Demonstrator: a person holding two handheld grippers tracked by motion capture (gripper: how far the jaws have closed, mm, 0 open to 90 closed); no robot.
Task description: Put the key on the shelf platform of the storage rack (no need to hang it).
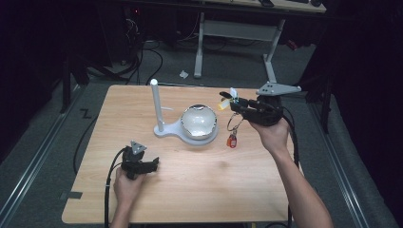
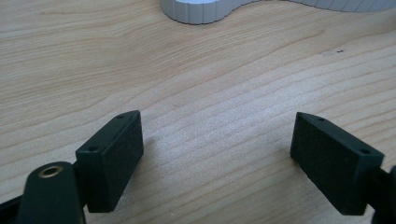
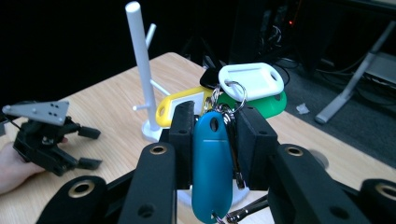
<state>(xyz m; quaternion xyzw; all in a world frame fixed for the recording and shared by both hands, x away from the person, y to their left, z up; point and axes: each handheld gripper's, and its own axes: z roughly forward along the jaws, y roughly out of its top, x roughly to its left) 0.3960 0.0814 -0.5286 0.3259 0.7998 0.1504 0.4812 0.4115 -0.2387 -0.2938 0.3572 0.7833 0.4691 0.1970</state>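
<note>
Right tool pinches a key-tag bunch, seemingly 5 tags; left tool gapes wide, empty.

Wooden table, grey floor, white desk frame behind, dark cables on floor.

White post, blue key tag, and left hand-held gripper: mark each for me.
white post [image 3: 142, 70], right gripper view, mid shaft.
blue key tag [image 3: 212, 163], right gripper view, middle of its body.
left hand-held gripper [image 2: 217, 158], left gripper view, midway between its spread fingertips.
</note>
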